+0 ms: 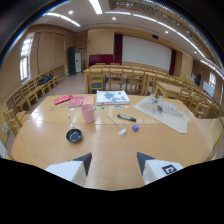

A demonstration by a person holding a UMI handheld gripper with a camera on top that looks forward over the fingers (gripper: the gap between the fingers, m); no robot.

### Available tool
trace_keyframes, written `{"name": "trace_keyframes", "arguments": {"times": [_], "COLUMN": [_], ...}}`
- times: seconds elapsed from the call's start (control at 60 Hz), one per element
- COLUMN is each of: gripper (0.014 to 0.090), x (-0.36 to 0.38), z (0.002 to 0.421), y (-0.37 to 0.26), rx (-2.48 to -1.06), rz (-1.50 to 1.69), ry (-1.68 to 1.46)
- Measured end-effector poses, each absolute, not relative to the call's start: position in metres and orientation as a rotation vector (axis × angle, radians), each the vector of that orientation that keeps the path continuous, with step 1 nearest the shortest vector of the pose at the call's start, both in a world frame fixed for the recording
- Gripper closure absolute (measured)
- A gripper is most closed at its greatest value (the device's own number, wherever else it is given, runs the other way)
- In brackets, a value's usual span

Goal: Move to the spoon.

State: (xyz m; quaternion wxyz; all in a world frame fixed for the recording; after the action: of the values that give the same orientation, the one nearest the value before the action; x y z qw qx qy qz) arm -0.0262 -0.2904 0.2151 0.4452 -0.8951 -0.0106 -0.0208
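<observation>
So the gripper (114, 161) is hovering above the near edge of a big wooden table (105, 150), fingers spread wide apart with nothing between them, just bare tabletop showing in the gap.

Spoon-wise: there's a small whitish thing (122, 132) lying flat on the table just ahead of the fingers, roughly in line with the gap and a touch toward the right finger. That could be the spoon, but honestly it's too small for me to say for sure. Right next to it, a bit further out, sits a little purple object (135, 128).

Other stuff on the table:
- a dark round bowl-ish thing (74, 135) ahead of the left finger, off to its outer side
- a pink cup (88, 113) standing upright beyond that
- a black marker (126, 118) lying flat beyond the whitish thing
- a white box or book (112, 97) way out toward the far edge
- some red/pink flat items (70, 100) far off to the left
- a clear plastic sheet (165, 112) with small bits on it, far out on the right side

Behind the table there are rows of wooden chairs (125, 77) and desks.
</observation>
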Motion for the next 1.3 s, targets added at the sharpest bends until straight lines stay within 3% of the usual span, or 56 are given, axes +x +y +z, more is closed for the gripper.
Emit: {"name": "trace_keyframes", "arguments": {"times": [0.017, 0.033, 0.25, 0.433, 0.683, 0.967, 1.3], "gripper": [0.0246, 0.0197, 0.0198, 0.0196, 0.0191, 0.0192, 0.0195], "x": [-0.026, -0.027, -0.07, -0.142, -0.248, -0.322, -0.344], "z": [0.215, 0.215, 0.22, 0.227, 0.235, 0.218, 0.142], "y": [-0.291, -0.291, -0.313, -0.343, -0.335, -0.253, -0.083], "rx": [-2.219, -2.22, -2.212, -2.205, -2.181, -2.176, -2.228], "rz": [-0.054, -0.058, -0.125, -0.142, -0.081, -0.007, 0.007], "ry": [-0.026, -0.024, 0.001, 0.0, -0.085, -0.118, -0.097]}}
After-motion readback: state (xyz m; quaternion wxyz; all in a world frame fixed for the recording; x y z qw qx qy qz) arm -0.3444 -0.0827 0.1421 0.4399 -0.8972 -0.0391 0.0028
